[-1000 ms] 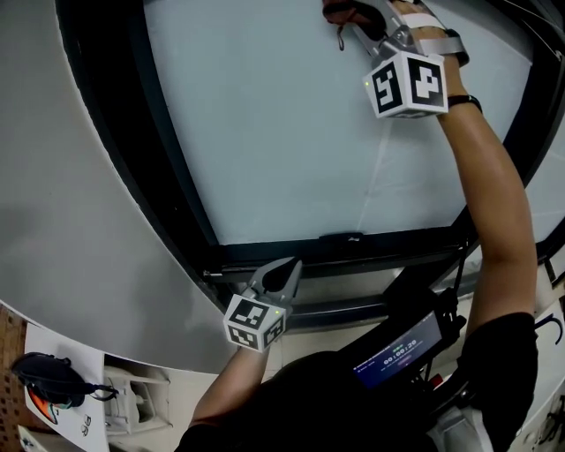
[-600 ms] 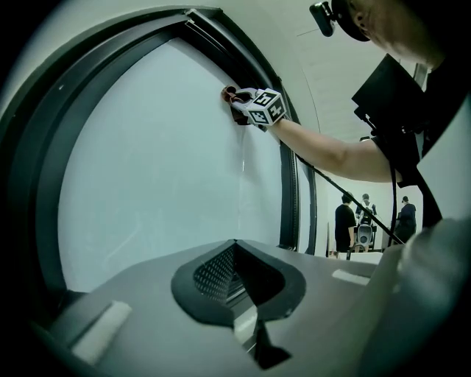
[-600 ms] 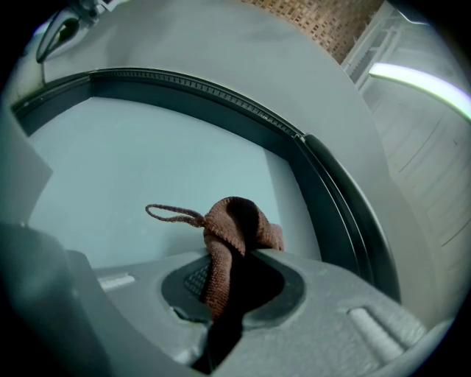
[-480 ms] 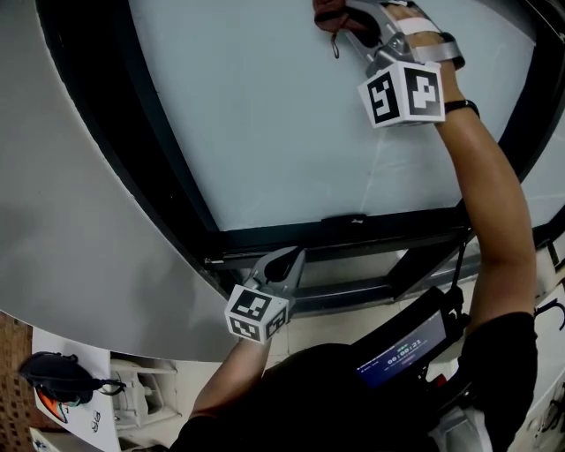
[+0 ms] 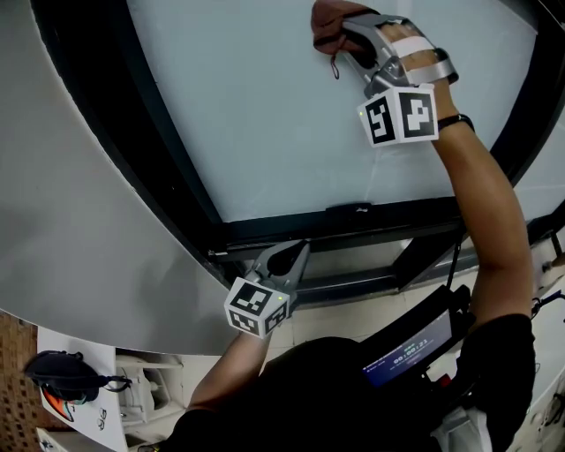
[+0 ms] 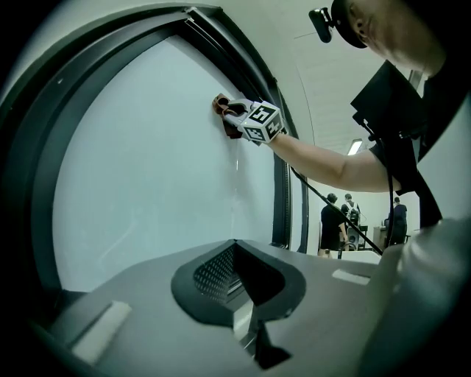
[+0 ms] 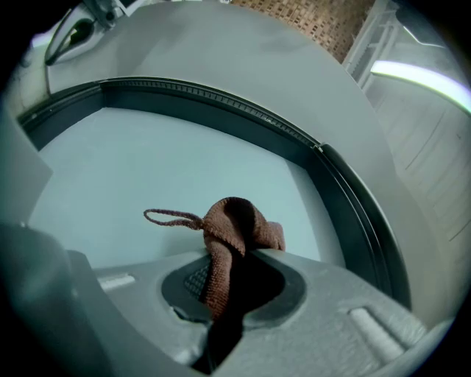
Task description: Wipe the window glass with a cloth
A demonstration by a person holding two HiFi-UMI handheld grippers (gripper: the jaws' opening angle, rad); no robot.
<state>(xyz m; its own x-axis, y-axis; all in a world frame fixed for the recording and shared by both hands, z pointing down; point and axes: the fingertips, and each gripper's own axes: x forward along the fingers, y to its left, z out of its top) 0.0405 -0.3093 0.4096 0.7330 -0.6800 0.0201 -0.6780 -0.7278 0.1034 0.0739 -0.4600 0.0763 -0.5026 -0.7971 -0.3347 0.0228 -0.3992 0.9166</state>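
Note:
A brown cloth with a small loop is pressed against the pale window glass near its upper part. My right gripper is shut on the cloth, which bunches out past the jaws onto the glass. My left gripper hangs low by the bottom frame, shut and holding nothing, apart from the glass. The left gripper view looks along the pane and shows the cloth and the right gripper's marker cube far up the pane; the left gripper fills the bottom of that view.
A thick dark window frame borders the glass, with a grey wall to the left. A device with a lit screen hangs at my chest. Papers and a black object lie at the lower left. People stand far off.
My right gripper has drawn the cloth down the glass toward the bottom frame. The left gripper has stayed by the lower frame.

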